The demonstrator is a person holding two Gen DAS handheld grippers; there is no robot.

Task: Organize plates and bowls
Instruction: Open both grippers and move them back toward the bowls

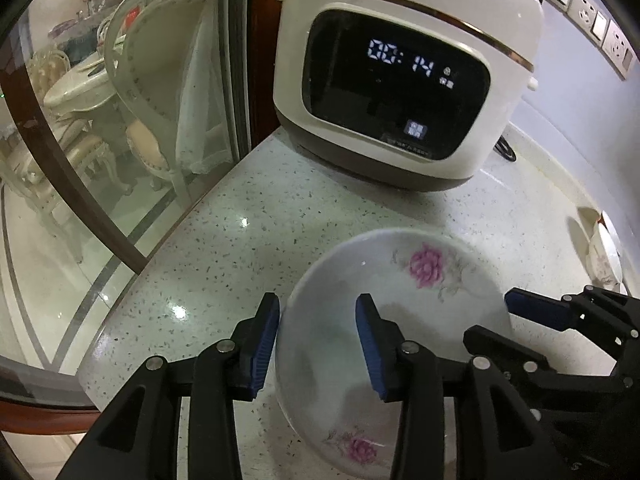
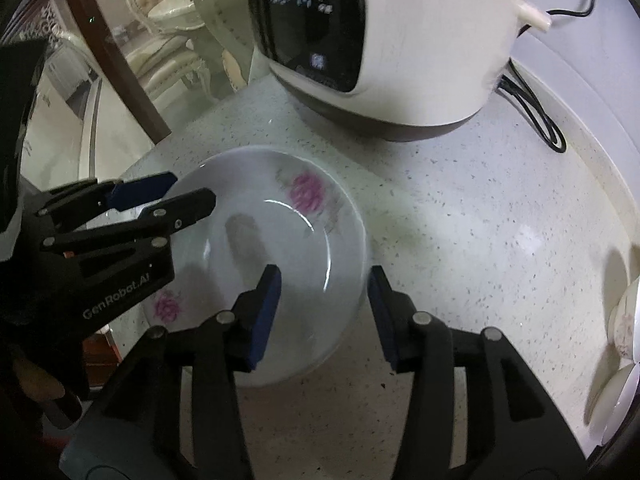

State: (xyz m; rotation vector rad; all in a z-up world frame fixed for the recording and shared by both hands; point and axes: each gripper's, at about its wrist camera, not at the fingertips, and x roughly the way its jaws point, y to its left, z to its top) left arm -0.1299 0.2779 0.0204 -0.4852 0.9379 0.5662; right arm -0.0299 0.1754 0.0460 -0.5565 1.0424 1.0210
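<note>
A white shallow bowl (image 1: 432, 312) (image 2: 280, 216) with pink flowers rests on the speckled counter (image 1: 240, 220) in front of a rice cooker. My left gripper (image 1: 318, 298) straddles the bowl's left rim, one blue pad outside and one inside, with a wide gap and no pad pressing. My right gripper (image 2: 324, 270) straddles the right rim the same way, open. Each gripper also shows in the other's view: the right gripper (image 1: 488, 318) at the right edge, the left gripper (image 2: 194, 188) at the left.
A white rice cooker (image 1: 400, 80) (image 2: 400, 40) stands behind the bowl, its black cord (image 2: 536, 112) trailing right. More flowered dishes (image 1: 604, 256) (image 2: 624, 340) are stacked at the far right. A glass door (image 1: 120, 160) borders the counter's left edge.
</note>
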